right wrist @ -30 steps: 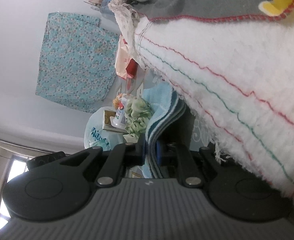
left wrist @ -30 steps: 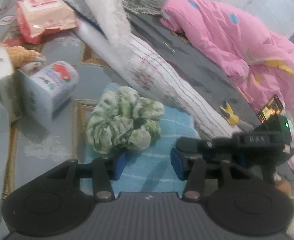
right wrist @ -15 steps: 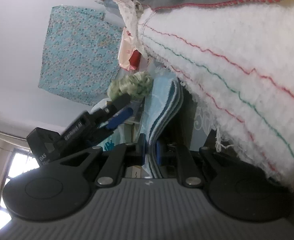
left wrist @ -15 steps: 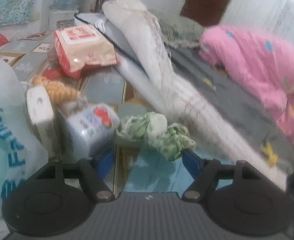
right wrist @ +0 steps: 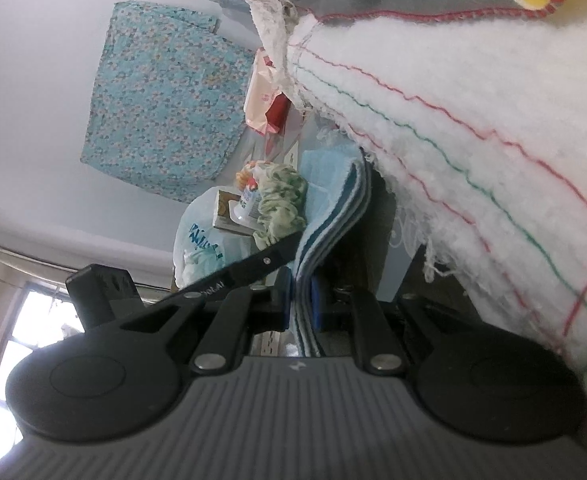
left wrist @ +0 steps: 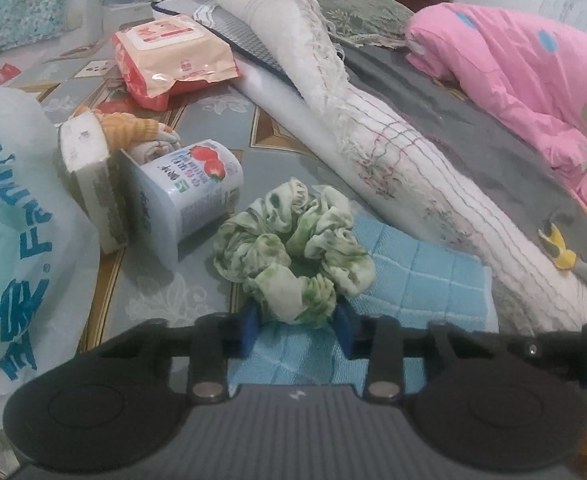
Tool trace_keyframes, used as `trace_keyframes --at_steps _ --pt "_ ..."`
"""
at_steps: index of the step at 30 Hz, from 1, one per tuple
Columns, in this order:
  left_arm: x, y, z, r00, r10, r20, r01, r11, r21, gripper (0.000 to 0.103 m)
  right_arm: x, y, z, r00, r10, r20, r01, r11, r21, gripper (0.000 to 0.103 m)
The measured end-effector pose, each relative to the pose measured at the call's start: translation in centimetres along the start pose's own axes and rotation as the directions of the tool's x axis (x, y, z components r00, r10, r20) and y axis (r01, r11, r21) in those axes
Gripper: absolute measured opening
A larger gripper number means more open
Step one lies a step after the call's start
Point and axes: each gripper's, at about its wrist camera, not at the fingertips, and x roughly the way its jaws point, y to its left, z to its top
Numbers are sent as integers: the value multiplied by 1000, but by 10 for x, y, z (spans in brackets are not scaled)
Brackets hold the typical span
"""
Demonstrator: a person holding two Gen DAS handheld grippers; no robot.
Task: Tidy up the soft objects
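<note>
A green-and-white scrunchie (left wrist: 293,248) lies on a folded light-blue towel (left wrist: 421,280) on the patterned floor mat. My left gripper (left wrist: 297,324) points down at it, its jaws closing, and the blue pads touch the scrunchie's near lobe on both sides. In the right wrist view my right gripper (right wrist: 301,300) is turned sideways and shut on the striped edge of the blue towel (right wrist: 333,208). The scrunchie (right wrist: 281,196) sits beyond it, and a black finger of the left gripper (right wrist: 253,264) reaches it from the left.
A rolled white blanket (left wrist: 373,148) runs along the towel's right side, with a grey blanket and a pink quilt (left wrist: 513,68) behind. Left of the scrunchie stand a yoghurt cup (left wrist: 189,196), a small box (left wrist: 89,168) and a plastic bag (left wrist: 13,220). A wipes pack (left wrist: 169,56) lies further back.
The left gripper opened wide and tipped up, then came back down around the scrunchie and narrowed onto it. The right gripper kept its hold on the towel's edge.
</note>
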Motion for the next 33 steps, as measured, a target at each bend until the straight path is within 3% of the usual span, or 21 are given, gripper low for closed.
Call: trace_keyframes --at_steps 3,6,11,16,19,25,29,33 --pt "-4 8 0 999 -40 2 40 997 -67 26 0 6 1 1000 0 8 0 1000 -19 9" --pt "-9 21 -1 991 -136 -11 133 979 -157 21 -2 13 3 1000 -10 23 11 999 -40 9" --pt "-18 41 -1 944 -330 25 321 895 -309 17 0 26 10 999 -10 35 12 998 -64 9" --pt "-46 40 3 907 -395 148 421 866 -270 15 10 57 16 1000 10 29 -5 989 -148 9" --pt "-44 38 3 918 -370 145 396 882 -255 13 20 70 17 999 -21 25 25 978 -206 9" --pt "-7 52 -7 894 -442 78 437 817 -375 15 25 47 16 997 -74 3 74 990 -116 11" --pt "-6 53 -4 907 -407 111 418 834 -359 21 24 36 13 996 -85 5 85 993 -78 11" --pt "-12 50 9 919 -365 146 393 859 -329 15 24 32 13 996 -86 -3 86 994 -66 11"
